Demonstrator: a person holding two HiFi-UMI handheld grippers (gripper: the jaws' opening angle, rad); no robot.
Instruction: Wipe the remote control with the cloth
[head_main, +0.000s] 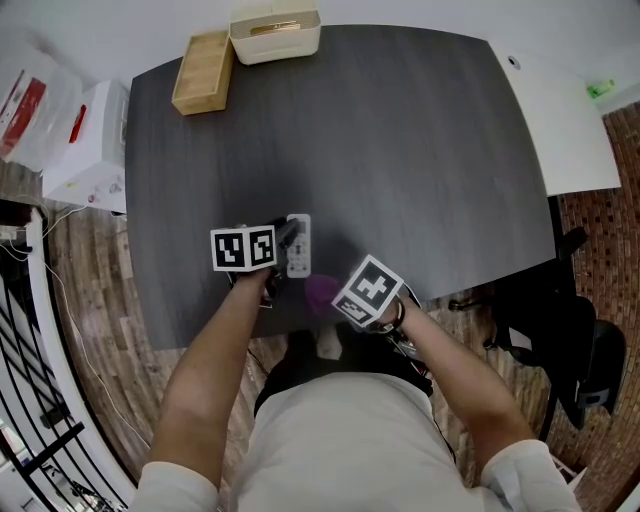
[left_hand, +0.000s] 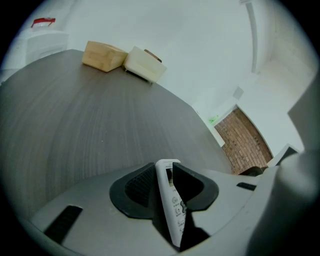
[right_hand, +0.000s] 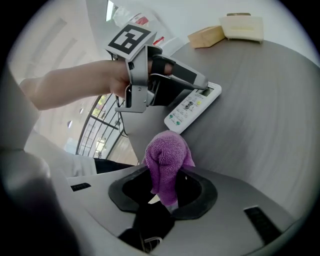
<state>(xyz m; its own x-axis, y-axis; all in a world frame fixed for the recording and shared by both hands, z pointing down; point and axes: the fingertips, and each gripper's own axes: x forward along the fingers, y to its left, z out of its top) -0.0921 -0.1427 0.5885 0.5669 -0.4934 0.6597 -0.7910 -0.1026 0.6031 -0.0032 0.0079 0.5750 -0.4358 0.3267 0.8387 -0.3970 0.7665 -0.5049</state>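
Remote control (right_hand: 192, 107) lies near the front edge of the dark tabletop (head_main: 400, 130), button face up. It is gripped at its near end by the left tongs (left_hand: 167, 186), whose jaws are partly closed with the pads pressing on its two long sides. The right tongs (right_hand: 167, 189) are closed on the purple cloth (right_hand: 167, 157), and a rounded wad of it bulges out beyond the tips. The wad hangs just beside the remote, apparently not touching it yet. The step in hand looks like bringing cloth to remote for a wiping stroke. To do it well, lower the wad onto the button face so only fabric meets plastic — the hard jaw tips should stay clear of the keys. Stroke along the length rather than across, since a sideways push could lever the remote out of the left grip. Light pressure should do, and the left hand's job is simply to hold steady while the cloth travels from the free end toward the clamped end.
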